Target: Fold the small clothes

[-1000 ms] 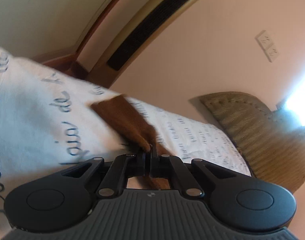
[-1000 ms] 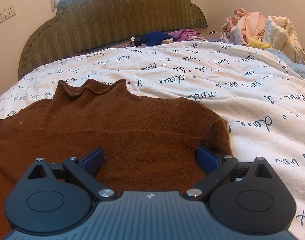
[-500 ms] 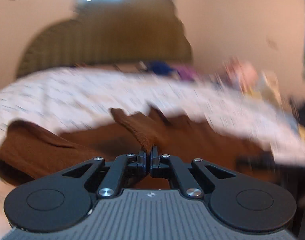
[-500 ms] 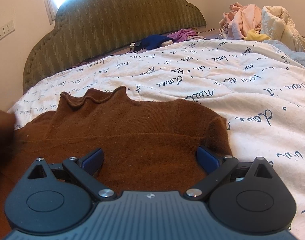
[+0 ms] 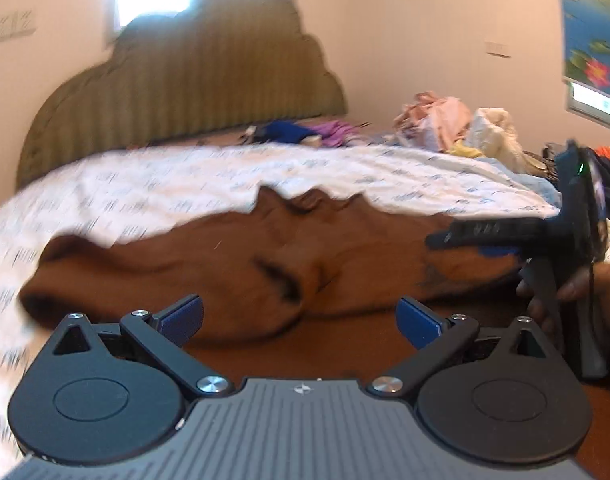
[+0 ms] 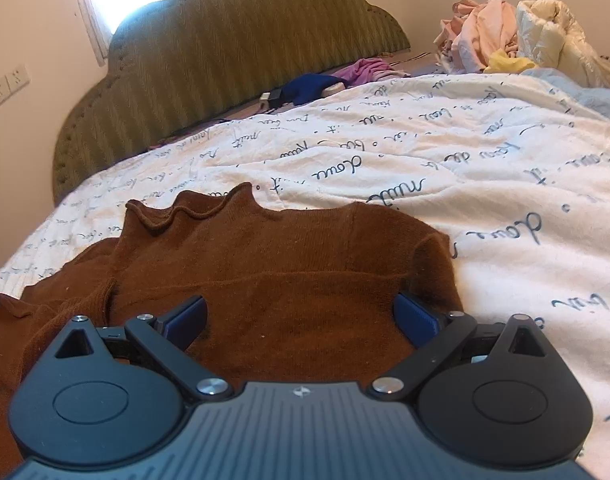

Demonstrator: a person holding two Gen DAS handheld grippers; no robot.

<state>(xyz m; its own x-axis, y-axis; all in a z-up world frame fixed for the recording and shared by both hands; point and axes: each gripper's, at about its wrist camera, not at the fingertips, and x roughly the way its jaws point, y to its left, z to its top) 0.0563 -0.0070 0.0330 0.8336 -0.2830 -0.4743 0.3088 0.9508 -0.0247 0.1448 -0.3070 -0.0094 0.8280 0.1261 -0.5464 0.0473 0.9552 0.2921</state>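
A brown knit sweater [image 6: 289,264] with a ruffled collar lies on the white bedspread [image 6: 485,184] printed with script. Its left sleeve is folded in over the body in the left wrist view [image 5: 265,264]. My left gripper [image 5: 301,320] is open and empty just above the sweater's lower part. My right gripper [image 6: 301,318] is open and empty over the sweater's right side; it also shows at the right of the left wrist view [image 5: 505,240], held by a hand.
A green padded headboard [image 6: 233,52] stands behind the bed. A pile of pink, cream and yellow clothes [image 6: 513,32] lies at the far right. Blue and purple garments [image 6: 329,80] lie near the headboard. A wall socket [image 6: 9,84] is at left.
My left gripper swung round toward the headboard carrying the brown sleeve, then opened and let it drop onto the sweater body. My right gripper stayed open and rose slightly.
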